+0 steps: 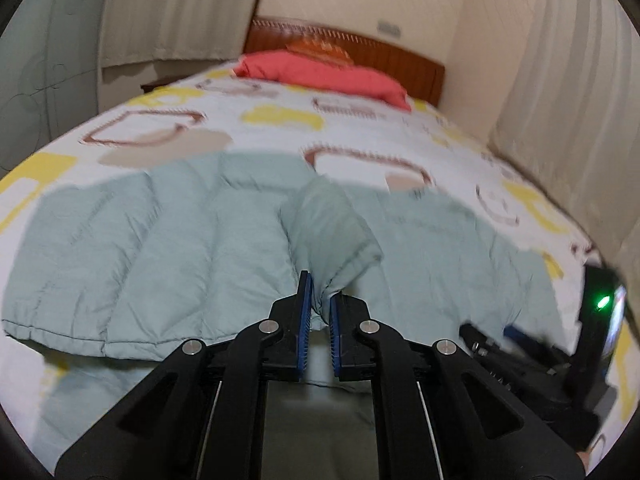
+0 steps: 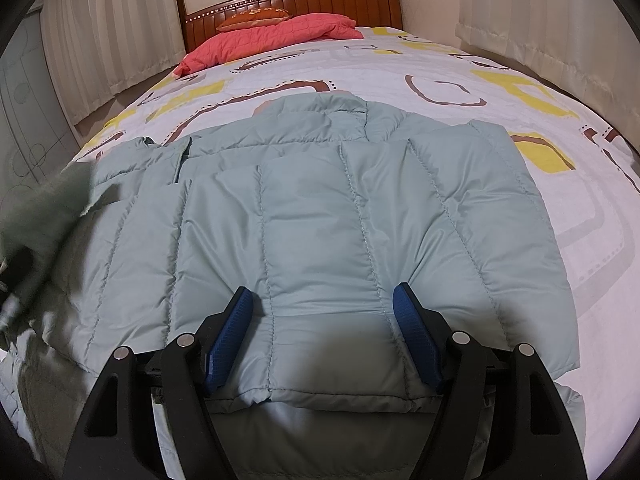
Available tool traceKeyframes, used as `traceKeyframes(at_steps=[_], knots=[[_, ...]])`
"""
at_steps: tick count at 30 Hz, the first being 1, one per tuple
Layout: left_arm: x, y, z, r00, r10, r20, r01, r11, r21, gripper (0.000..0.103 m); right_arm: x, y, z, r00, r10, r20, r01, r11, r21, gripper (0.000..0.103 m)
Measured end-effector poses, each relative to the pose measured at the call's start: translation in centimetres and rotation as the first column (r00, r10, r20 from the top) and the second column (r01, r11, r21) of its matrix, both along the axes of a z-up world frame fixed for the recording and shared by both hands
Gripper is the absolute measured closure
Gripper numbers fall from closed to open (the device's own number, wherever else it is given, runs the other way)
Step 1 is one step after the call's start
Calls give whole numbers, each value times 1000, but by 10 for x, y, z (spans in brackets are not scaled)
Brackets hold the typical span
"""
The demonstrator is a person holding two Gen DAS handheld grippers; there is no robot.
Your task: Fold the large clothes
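My view: bed point(image 2: 400, 68) bearing 1 pale green jacket point(image 2: 320, 220), 1 red quilt point(image 2: 272, 40), 1 orange cushion point(image 2: 256, 18).

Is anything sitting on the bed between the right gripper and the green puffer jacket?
Nothing visible. The open right gripper hovers right over the jacket, its pads straddling the quilted panels near the hem. The left gripper is already clamped on a fold of it.
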State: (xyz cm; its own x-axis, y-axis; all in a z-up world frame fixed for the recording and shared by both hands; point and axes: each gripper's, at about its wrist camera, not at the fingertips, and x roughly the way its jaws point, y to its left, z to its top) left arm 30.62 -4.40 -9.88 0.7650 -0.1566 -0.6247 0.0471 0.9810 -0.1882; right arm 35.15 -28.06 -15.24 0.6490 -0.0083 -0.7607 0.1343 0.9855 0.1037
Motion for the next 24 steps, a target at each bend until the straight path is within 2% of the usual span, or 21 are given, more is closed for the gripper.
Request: traceKeyframes(at_steps=[4, 5, 7, 8, 9, 15, 20, 24], knots=[[6, -10, -16, 998, -34, -58, 35, 999, 23, 94, 0, 1, 0, 1000, 2, 1, -3, 1000, 5, 30], [7, -7, -16, 997, -37, -60, 39, 999, 17, 91, 1, 2, 0, 1000, 4, 1, -4, 1000, 5, 29], [4, -7, -12, 997, -44, -57, 44, 999, -4, 76, 2, 3, 0, 1000, 4, 1, -4, 1000, 4, 29], [-2, -5, -11, 998, -41, -55, 41, 999, -11, 59, 2, 2, 0, 1000, 3, 1, -3, 1000, 7, 29], [-8, -2, -7, 998, -36, -50, 35, 999, -25, 49, 1, 2, 0, 1000, 2, 1, -2, 1000, 7, 29], [-48, 30, 15, 999, -14, -45, 11, 997, -72, 41, 2, 3, 1, 1000, -2, -9, 2, 1000, 8, 29], [-73, 93, 24, 992, 117, -40, -120, 990, -72, 38, 0, 8, 15, 1000, -8, -3, 8, 1000, 16, 29], [-78, 146, 22, 965, 258, -38, -259, 965, -30, 38, -5, 29, 37, 999, 34, 35, -36, 998, 54, 29]])
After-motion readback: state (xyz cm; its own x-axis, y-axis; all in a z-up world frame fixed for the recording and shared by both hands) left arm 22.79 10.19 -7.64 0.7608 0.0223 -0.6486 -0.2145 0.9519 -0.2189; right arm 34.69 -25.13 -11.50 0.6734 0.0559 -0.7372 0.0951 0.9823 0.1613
